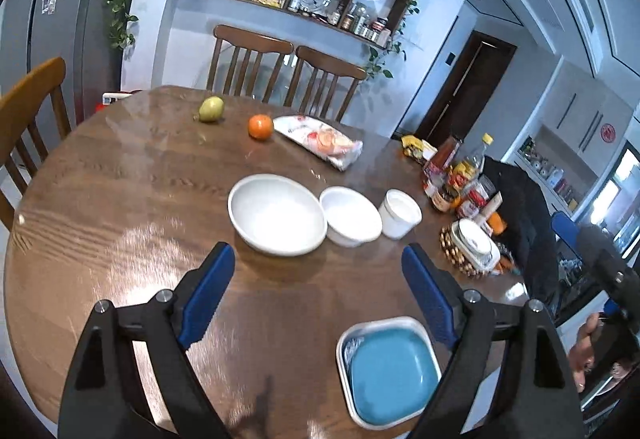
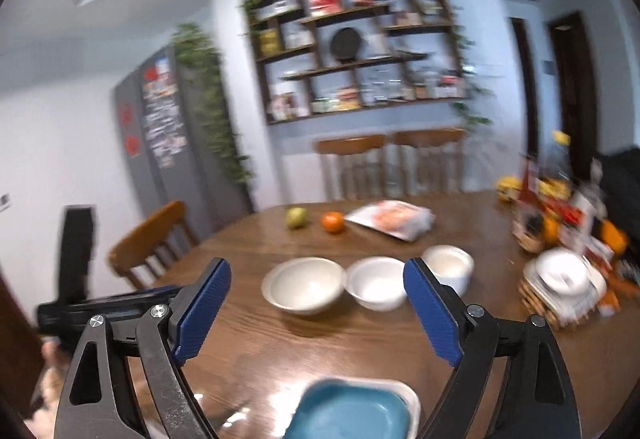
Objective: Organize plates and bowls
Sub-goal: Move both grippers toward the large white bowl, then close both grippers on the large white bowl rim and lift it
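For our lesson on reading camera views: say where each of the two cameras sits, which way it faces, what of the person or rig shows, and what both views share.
Left wrist: on the left gripper, angled down over the round table; open blue fingers show, a hand at the right edge.
Right wrist: on the right gripper, facing more level toward the wall shelf; open jaws show.
Shared: three white bowls, orange, blue plate.

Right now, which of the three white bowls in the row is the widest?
The large white bowl at the left end of the row. It is broad and shallow, while the middle bowl is smaller and the right-hand cup-like bowl is narrowest and tallest.
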Action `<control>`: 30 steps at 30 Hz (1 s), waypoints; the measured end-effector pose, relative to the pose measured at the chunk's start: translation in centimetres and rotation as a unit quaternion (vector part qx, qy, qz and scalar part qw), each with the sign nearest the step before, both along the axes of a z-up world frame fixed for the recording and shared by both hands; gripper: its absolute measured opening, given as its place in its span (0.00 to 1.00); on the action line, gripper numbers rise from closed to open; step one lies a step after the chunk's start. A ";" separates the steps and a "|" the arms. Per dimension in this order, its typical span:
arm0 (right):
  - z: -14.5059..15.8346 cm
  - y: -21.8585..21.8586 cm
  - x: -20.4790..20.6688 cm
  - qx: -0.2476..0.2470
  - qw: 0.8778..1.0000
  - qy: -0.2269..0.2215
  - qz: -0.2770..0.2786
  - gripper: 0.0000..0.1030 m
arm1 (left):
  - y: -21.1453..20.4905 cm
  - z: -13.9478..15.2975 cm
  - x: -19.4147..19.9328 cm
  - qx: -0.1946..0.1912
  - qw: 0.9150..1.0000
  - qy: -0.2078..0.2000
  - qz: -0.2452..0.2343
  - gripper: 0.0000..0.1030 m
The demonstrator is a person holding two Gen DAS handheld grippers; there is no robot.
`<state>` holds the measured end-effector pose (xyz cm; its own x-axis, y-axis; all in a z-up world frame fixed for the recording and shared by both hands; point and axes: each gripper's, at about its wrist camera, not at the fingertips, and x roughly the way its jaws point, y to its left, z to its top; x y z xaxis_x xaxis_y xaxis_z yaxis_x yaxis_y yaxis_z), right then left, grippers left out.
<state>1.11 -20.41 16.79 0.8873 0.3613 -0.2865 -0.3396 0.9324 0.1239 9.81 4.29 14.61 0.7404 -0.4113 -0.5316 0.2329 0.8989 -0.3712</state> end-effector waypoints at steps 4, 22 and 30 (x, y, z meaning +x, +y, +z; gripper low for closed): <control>2.5 2.1 4.4 -0.008 0.997 0.040 0.063 0.86 | 0.0 1.0 2.8 0.001 1.000 0.001 0.021 0.83; -11.8 4.4 30.0 -0.038 0.951 0.296 0.079 0.71 | 1.7 -11.0 14.9 -0.006 0.980 0.177 0.086 0.82; -14.6 5.6 32.0 -0.064 0.944 0.308 0.093 0.59 | 0.1 -12.4 15.3 0.027 0.979 0.181 0.084 0.80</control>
<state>33.09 -14.81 2.19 0.4613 0.4222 -0.7803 -0.3998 0.8841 0.2420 25.16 4.41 2.18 0.5533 -0.2640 -0.7901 -0.0579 0.9340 -0.3526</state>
